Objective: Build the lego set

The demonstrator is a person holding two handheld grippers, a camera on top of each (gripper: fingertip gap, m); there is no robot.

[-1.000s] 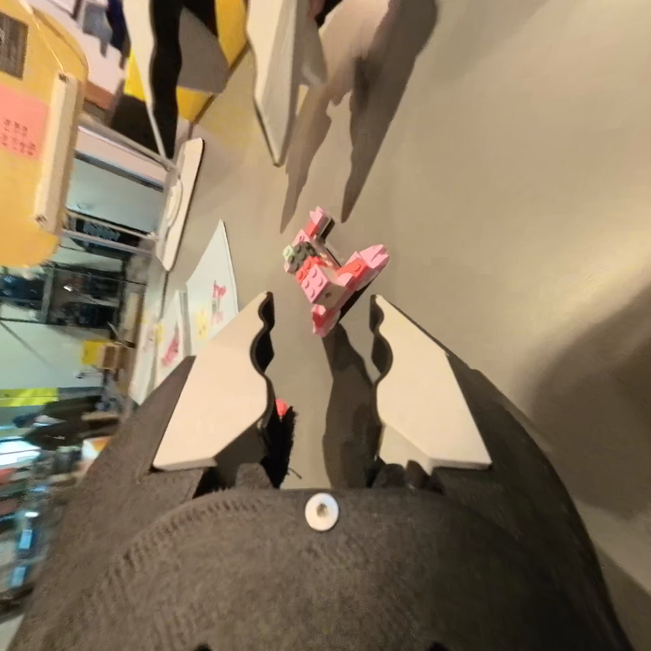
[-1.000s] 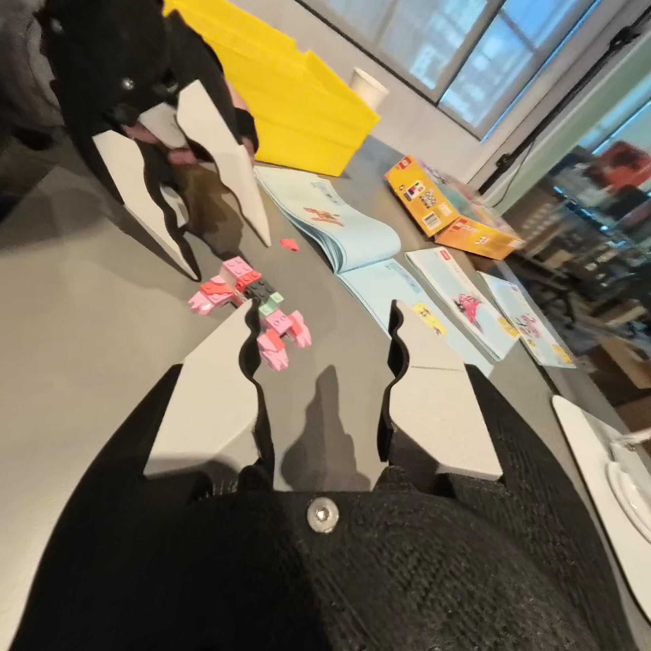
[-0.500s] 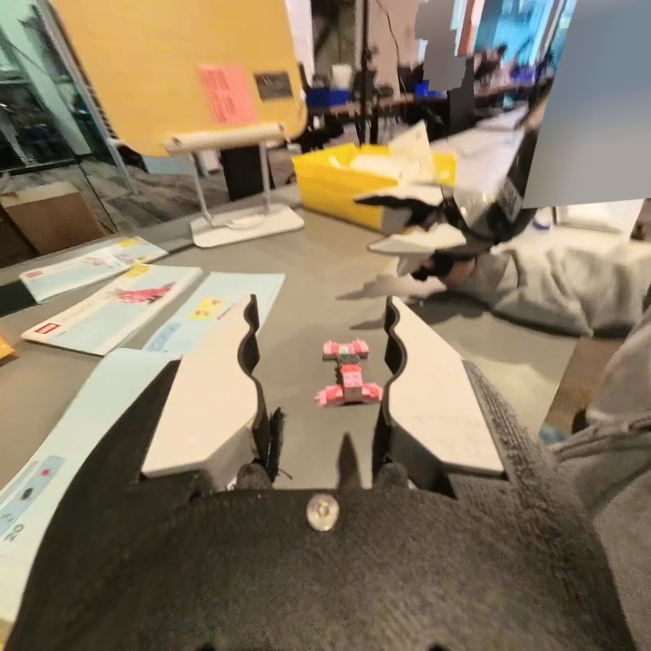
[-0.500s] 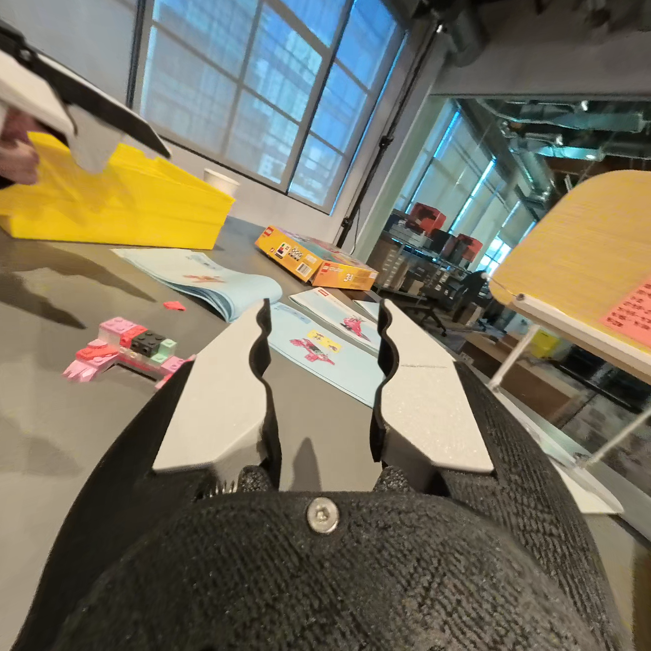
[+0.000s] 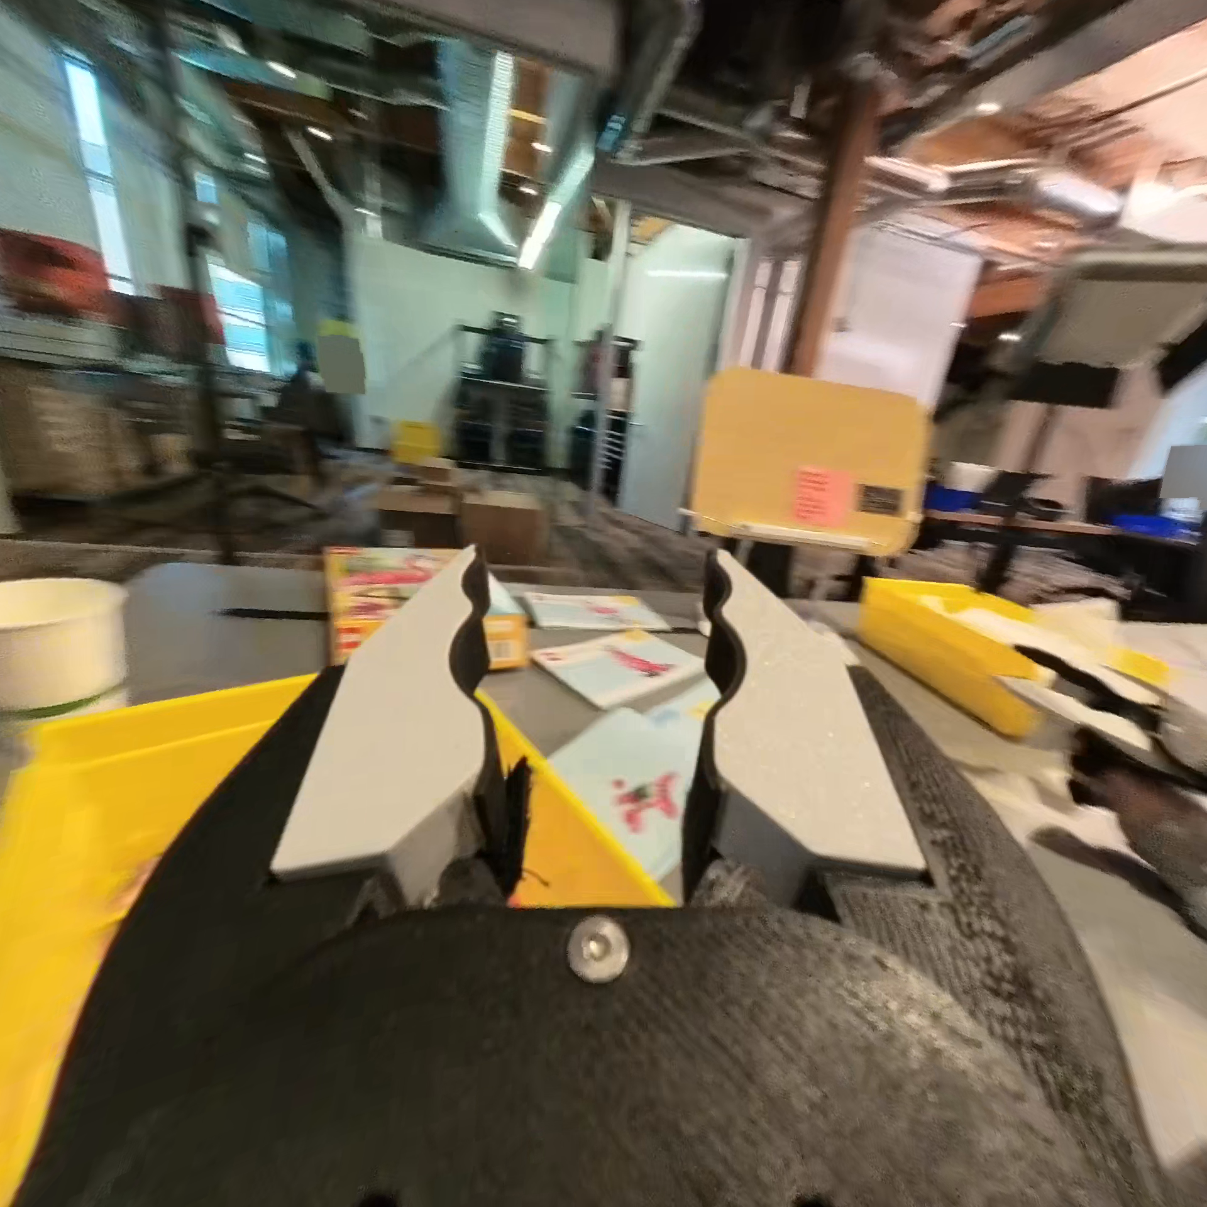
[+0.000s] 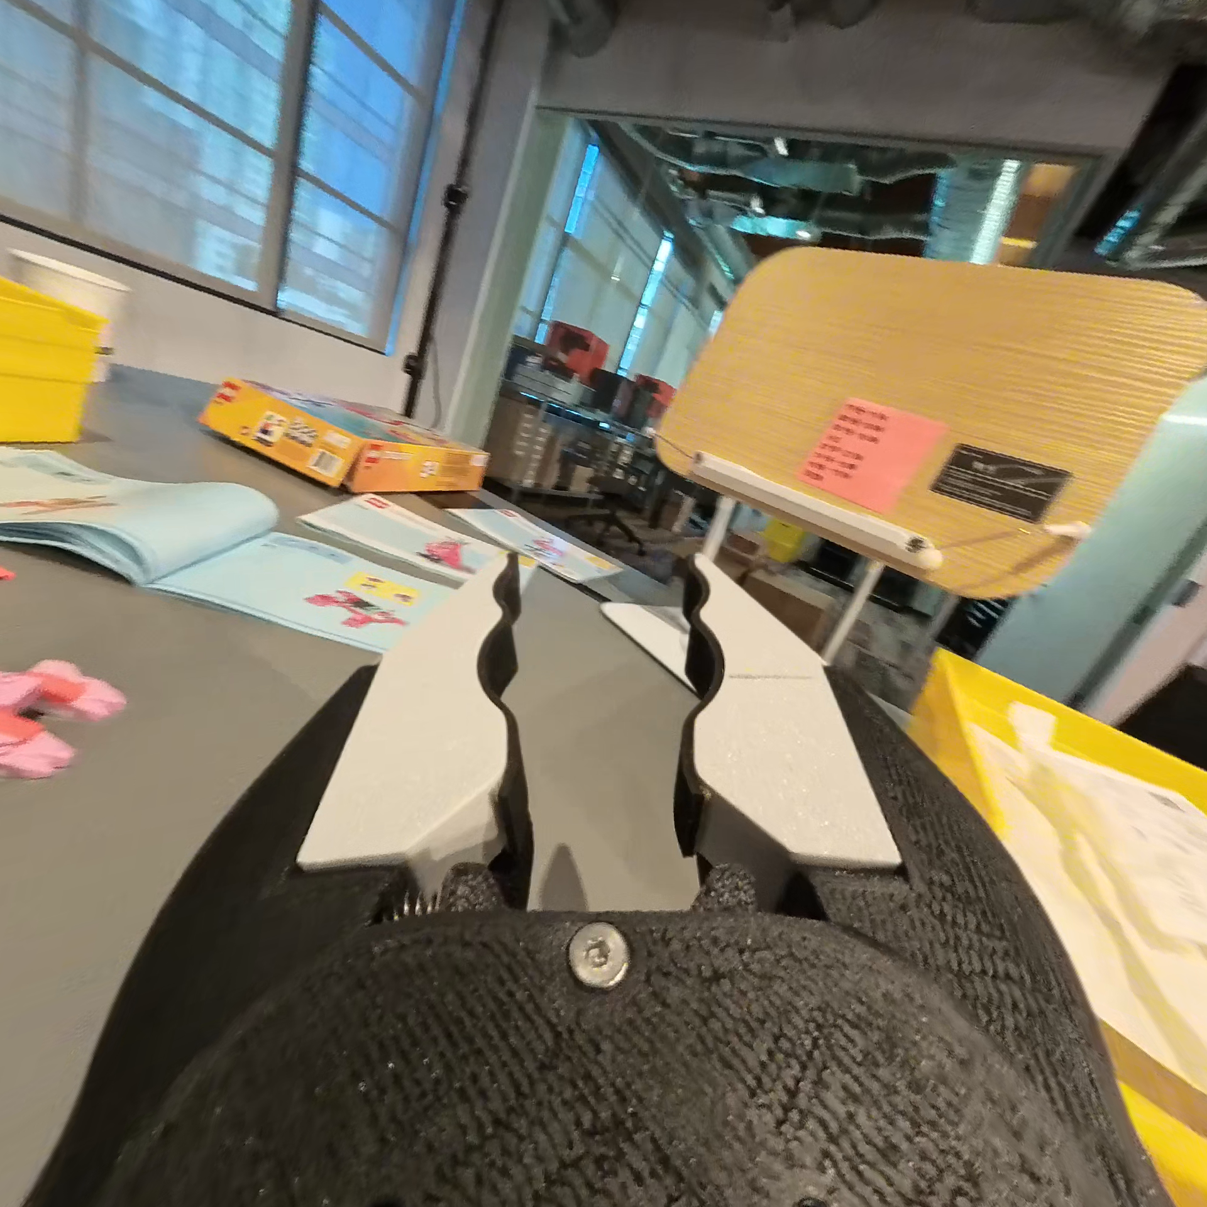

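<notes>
The left wrist view is taken from low above the grey tabletop (image 5: 196, 620), looking almost level along the fingers over a yellow bin (image 5: 130, 784) close beneath and out toward the far edge and the room behind; the picture is blurred, so its height can only be judged roughly. The right wrist view is set nearer the tabletop (image 6: 163, 751), also nearly level, faced toward the far right corner with the windows at left. By both views the same stretch is shared: the light blue instruction booklets (image 5: 614, 659) (image 6: 313, 588), the orange box (image 5: 392, 607) (image 6: 346, 450) and the wooden board on its stand (image 5: 810, 464) (image 6: 947, 418). The right gripper (image 5: 1104, 712) is seen at the right edge of the left view.
</notes>
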